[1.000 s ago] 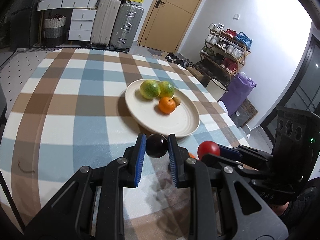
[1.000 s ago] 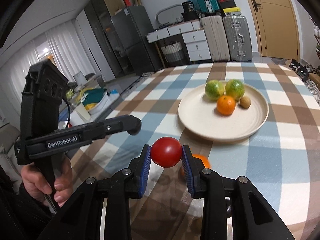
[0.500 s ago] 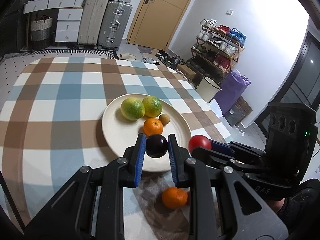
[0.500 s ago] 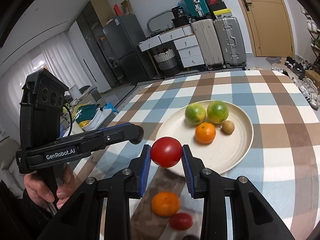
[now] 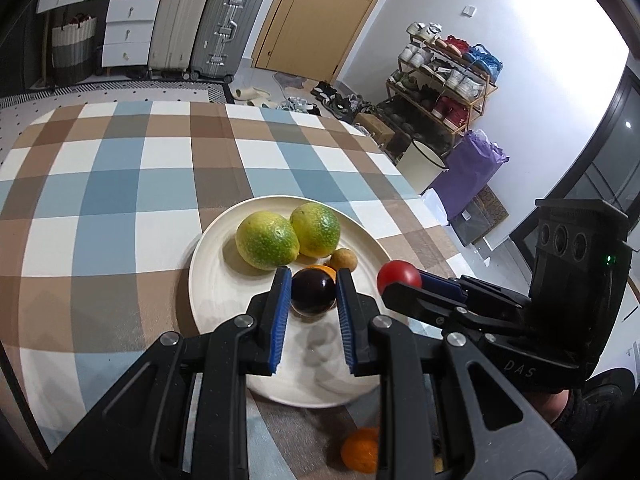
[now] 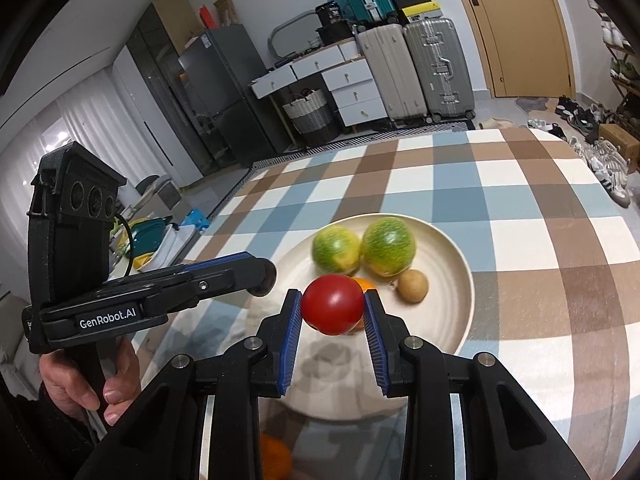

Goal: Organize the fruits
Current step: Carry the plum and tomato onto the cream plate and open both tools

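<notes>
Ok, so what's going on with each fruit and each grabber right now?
left gripper: fingers shut on the dark plum, over the plate
dark plum: held, off the plate
right gripper: fingers shut on the red tomato, over the plate
red tomato: held in the air
plate: flat on the table
two green citrus fruits: lying on the plate, side by side
small brown fruit: lying on the plate
orange: on the tablecloth, off the plate

glossy smooth skin is seen on the dark plum [image 5: 313,290] and red tomato [image 6: 333,309]. pitted rind on the green citrus [image 5: 267,240]. plate [image 5: 208,280] glazed, satin. tablecloth [image 5: 120,184] woven cloth, matt. finger pads [image 5: 280,316] ribbed blue.
</notes>
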The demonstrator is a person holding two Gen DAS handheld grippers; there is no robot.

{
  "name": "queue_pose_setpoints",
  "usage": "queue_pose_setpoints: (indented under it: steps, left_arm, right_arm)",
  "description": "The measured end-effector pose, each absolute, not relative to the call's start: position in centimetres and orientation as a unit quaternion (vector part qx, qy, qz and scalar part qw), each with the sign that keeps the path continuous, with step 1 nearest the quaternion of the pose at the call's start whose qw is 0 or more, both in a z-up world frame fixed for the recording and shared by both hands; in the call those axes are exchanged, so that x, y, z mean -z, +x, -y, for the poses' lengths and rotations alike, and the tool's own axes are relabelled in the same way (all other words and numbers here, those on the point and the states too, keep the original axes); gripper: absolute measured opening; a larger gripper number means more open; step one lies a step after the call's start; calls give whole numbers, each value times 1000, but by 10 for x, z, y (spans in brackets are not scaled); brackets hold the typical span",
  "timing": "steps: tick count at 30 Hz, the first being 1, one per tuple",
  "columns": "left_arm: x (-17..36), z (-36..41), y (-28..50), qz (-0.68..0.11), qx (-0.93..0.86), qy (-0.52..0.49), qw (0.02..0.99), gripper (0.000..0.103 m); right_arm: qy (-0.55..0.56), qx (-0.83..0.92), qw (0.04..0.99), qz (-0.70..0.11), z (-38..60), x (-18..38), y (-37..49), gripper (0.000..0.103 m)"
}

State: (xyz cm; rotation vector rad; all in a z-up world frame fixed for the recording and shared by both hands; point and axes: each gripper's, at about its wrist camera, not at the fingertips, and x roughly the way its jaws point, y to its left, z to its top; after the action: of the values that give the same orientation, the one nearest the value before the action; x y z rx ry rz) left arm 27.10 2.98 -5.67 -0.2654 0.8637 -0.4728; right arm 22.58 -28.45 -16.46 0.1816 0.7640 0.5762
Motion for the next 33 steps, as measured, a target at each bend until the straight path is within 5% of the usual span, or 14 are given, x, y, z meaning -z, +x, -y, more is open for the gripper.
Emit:
queue_pose_setpoints:
  steps: [22,25,33]
  left_arm:
    - [90,-16,305,-444,229,-130,857,20]
    - [87,-18,303,-440,226,-132,859,20]
    - [71,-23,286,-429,219,-126,867,21]
  right_arm:
    - [102,-247,876,-401,292,193,255,32]
    - [101,-245,880,-394,294,188,253,43]
    - [100,-243,892,-368,299,170,237,44]
